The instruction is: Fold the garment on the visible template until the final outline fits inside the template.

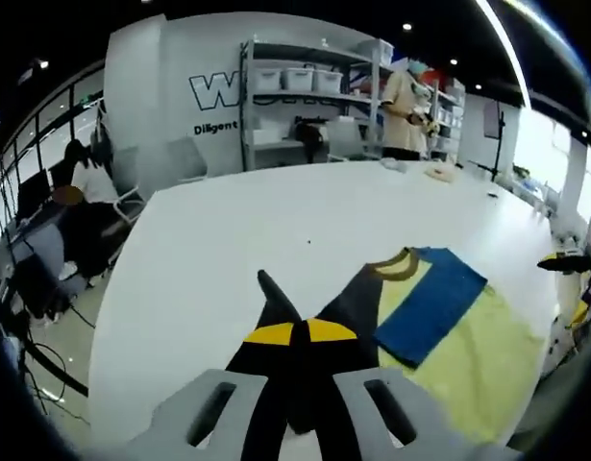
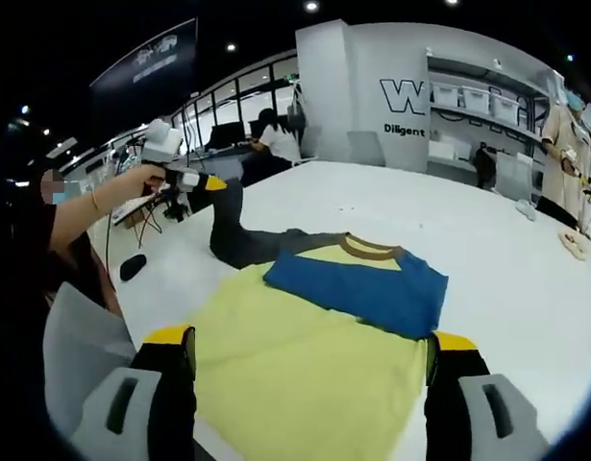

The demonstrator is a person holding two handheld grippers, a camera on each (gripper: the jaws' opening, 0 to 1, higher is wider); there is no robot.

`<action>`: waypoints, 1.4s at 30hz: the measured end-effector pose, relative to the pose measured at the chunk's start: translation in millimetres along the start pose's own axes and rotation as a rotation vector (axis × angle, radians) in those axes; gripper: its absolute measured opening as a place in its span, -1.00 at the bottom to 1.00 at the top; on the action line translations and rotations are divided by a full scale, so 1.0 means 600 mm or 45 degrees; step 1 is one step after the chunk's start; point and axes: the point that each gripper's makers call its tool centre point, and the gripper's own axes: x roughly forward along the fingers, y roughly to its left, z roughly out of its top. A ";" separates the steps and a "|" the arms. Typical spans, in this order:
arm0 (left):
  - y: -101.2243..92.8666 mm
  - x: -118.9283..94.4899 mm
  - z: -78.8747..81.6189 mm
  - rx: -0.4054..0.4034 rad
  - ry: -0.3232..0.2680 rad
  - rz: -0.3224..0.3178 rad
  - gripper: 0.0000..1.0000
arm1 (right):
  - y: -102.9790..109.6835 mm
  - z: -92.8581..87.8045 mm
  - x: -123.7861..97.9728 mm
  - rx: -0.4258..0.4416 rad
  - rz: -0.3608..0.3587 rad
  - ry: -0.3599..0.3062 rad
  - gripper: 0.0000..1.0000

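The garment lies on the white table (image 1: 237, 230): a yellow body (image 2: 305, 355), a brown collar (image 2: 369, 249), a blue sleeve (image 2: 357, 283) folded across the chest, and a dark sleeve (image 2: 239, 240) stretched out to the side. My left gripper (image 1: 295, 333) is shut on the dark sleeve (image 1: 319, 307), yellow tips together. In the right gripper view a person's hand holds the left gripper (image 2: 213, 182) with the sleeve end raised off the table. My right gripper (image 2: 311, 341) stands wide open over the yellow hem area, nothing pinched.
Shelving with white bins (image 1: 305, 82) stands behind the table, and a person (image 1: 403, 110) stands at the far end. Small items (image 1: 439, 173) lie on the far table. People sit at desks (image 1: 79, 192) to the left. A yellow-tipped device (image 1: 564, 259) sits past the right table edge.
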 end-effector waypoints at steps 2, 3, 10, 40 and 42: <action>-0.018 0.006 0.013 0.000 -0.015 -0.026 -1.00 | -0.001 -0.002 0.000 0.011 -0.004 0.003 0.99; -0.033 0.011 0.020 0.003 -0.020 -0.049 -1.00 | -0.002 -0.001 -0.001 0.018 -0.003 -0.003 0.99; -0.114 0.032 0.053 0.038 -0.042 -0.165 -1.00 | -0.009 -0.004 -0.006 0.032 -0.011 -0.012 0.99; -0.403 0.132 0.051 0.120 0.043 -0.488 -1.00 | -0.044 -0.027 -0.010 0.118 -0.069 0.000 0.99; -0.417 0.141 0.038 0.123 0.064 -0.499 -1.00 | -0.045 -0.028 -0.009 0.122 -0.071 0.001 0.99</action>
